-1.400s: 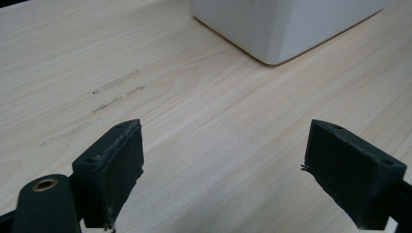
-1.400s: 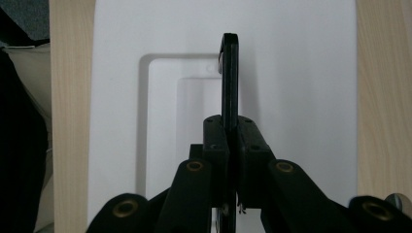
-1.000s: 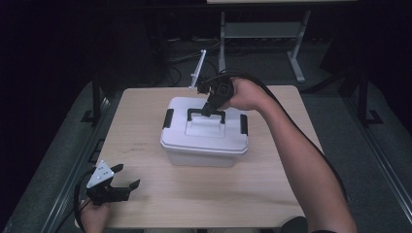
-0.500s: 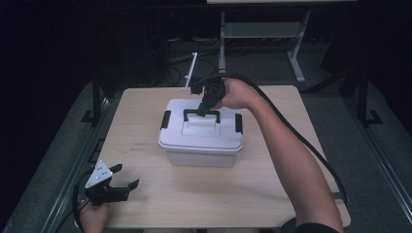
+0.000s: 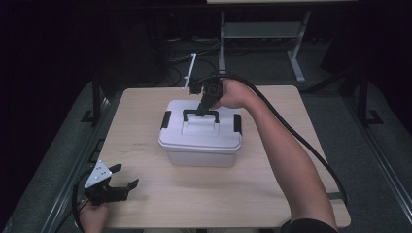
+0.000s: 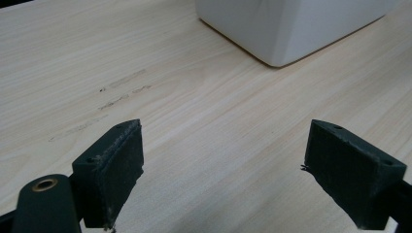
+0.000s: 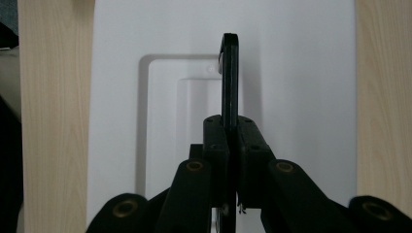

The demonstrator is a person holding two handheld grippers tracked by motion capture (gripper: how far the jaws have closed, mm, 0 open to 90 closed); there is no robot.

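High view: the white box [image 5: 200,141] now sits a little further toward the left of the frame than a second ago, drawn along by the right gripper [image 5: 203,108], whose jaws are clamped tight on the black handle [image 5: 200,115]; in my judgement a drag or lift is under way. The box stands mid-frame on the counter [image 5: 272,189]. The right arm reaches in from the lower right, wrist bent down over the lid. The left gripper [image 5: 119,187] rests at the lower left, jaws wide apart and holding nothing

Pale wooden table [image 5: 145,111] on grey floor [image 5: 384,145]; metal desk frame [image 5: 296,58] in darkness behind.
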